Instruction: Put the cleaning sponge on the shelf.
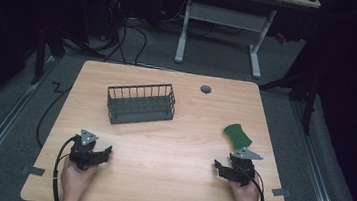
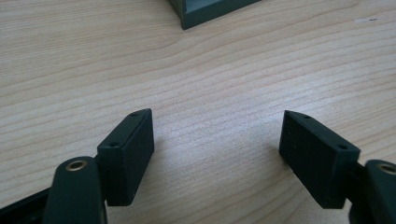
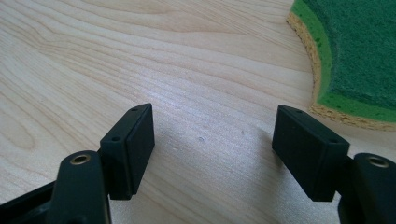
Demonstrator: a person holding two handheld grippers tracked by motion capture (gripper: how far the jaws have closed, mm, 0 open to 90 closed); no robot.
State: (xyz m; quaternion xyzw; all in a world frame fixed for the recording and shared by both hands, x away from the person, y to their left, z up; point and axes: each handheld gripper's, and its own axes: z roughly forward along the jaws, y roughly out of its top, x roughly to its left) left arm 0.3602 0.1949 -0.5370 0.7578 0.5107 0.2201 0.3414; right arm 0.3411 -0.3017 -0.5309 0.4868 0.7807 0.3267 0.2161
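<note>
A green scouring sponge [image 1: 237, 135] lies flat near the right edge of the wooden worktop [image 1: 162, 144], just beyond the right gripper [image 1: 223, 170], whose jaws stand released over bare wood; in the right gripper view the sponge [image 3: 359, 56] sits just past its right jaw, not touching. The left gripper [image 1: 103, 153] rests near the worktop's front left, jaws also spread and empty. A dark wire basket [image 1: 141, 103] stands near the middle, well apart from the sponge.
</note>
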